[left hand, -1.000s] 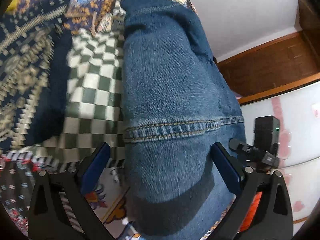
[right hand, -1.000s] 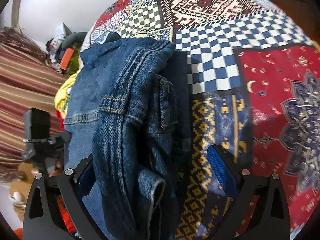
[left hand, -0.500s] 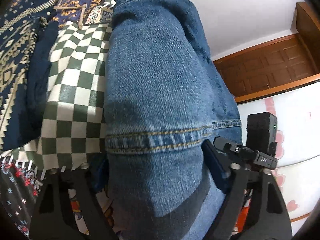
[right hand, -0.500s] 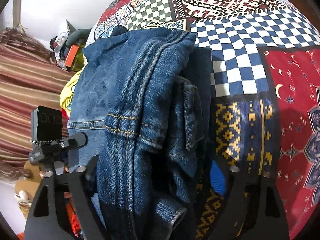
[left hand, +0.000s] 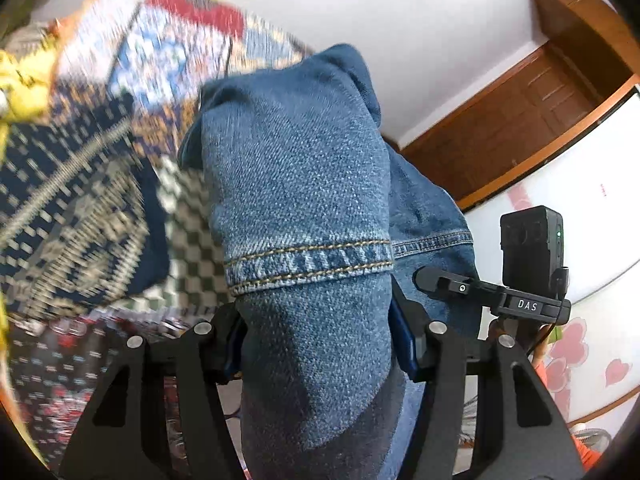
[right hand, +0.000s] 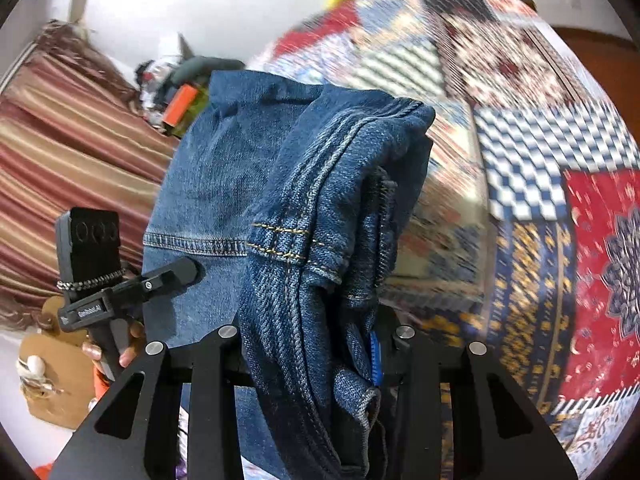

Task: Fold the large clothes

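Squeezing the blue jeans [left hand: 304, 208] in both, the left hand-held gripper [left hand: 316, 344] and right hand-held gripper [right hand: 308, 352] have just closed; patchwork bedspread [right hand: 532, 152] lies behind

Patterned patchwork bedspread [left hand: 80, 184] motion-blurred behind folded blue denim jeans [left hand: 304, 216]; jeans cover both grippers' blue pads almost entirely and run off the bottom edge.
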